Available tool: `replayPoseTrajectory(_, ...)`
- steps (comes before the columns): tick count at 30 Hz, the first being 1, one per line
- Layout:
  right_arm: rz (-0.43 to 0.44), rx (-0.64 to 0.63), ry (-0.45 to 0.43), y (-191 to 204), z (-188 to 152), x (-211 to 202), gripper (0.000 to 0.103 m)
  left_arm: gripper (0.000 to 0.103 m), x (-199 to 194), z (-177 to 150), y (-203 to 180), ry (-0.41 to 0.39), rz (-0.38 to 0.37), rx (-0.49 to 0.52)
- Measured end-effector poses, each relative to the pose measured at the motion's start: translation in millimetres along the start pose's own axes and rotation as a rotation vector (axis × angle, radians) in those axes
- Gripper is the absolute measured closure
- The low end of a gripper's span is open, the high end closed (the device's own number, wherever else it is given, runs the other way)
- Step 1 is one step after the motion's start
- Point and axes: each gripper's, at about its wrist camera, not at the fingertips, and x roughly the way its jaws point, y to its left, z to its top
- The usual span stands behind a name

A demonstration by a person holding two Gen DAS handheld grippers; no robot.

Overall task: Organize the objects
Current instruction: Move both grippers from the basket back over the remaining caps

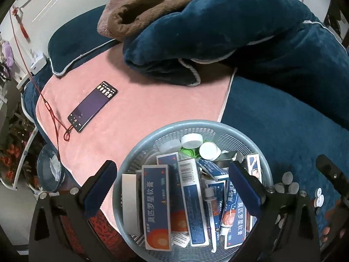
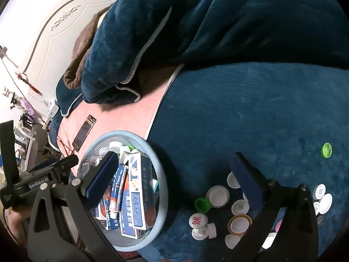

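A round light-blue mesh basket sits on the bed, filled with blue-and-orange ointment boxes, tubes and several white and green caps. My left gripper is open and empty, hovering over the basket with its jaws spread across the boxes. The basket also shows in the right wrist view. My right gripper is open and empty, low over the blue blanket, between the basket and a cluster of loose bottle caps. A lone green cap lies further right.
A phone with a red cord lies on the pink towel. A folded blue quilt and a brown blanket are piled behind. A bin stands on the floor at the left.
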Motion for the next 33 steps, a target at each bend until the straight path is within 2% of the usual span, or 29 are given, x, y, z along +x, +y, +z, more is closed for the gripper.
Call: replayPoseTrajectory(33, -0.073, 0.088, -0.022, -63.5, -14.4, -29.9, 0.0, 0.001, -2.0, -8.2, -76.2, 0.004, -0.024, 0.148)
